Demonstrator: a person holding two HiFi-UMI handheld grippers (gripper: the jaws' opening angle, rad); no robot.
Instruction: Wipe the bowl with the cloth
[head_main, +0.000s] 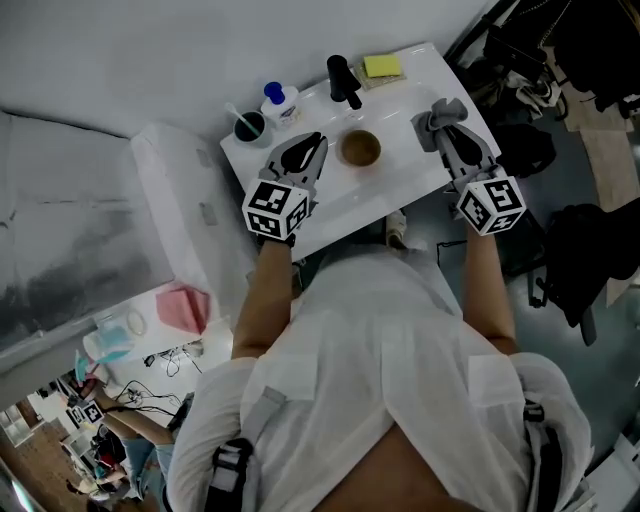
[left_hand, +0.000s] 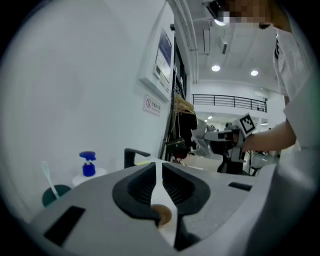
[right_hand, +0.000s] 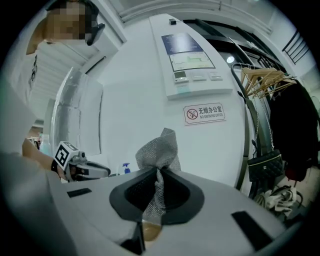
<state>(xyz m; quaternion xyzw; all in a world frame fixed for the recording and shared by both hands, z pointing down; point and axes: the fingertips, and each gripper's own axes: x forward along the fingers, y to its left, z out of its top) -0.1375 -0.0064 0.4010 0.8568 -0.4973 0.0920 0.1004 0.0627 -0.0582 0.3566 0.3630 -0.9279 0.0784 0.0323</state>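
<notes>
A small brown bowl (head_main: 360, 148) stands on the white counter (head_main: 400, 185). My left gripper (head_main: 318, 142) (left_hand: 159, 165) hovers just left of the bowl, jaws drawn together to a thin slit with nothing between them. I cannot tell whether it touches the bowl's rim. My right gripper (head_main: 450, 132) (right_hand: 160, 171) is to the right of the bowl, raised and shut on a grey mesh cloth (head_main: 438, 117) (right_hand: 160, 149) whose bunched top sticks up above the fingertips. The bowl shows clearly only in the head view.
At the counter's back stand a black faucet (head_main: 343, 80) (left_hand: 132, 156), a yellow sponge (head_main: 381, 66), a blue-capped bottle (head_main: 278, 100) (left_hand: 88, 164) and a dark cup with a toothbrush (head_main: 248, 125) (left_hand: 55, 192). A white wall rises behind; bags and clothes hang to the right.
</notes>
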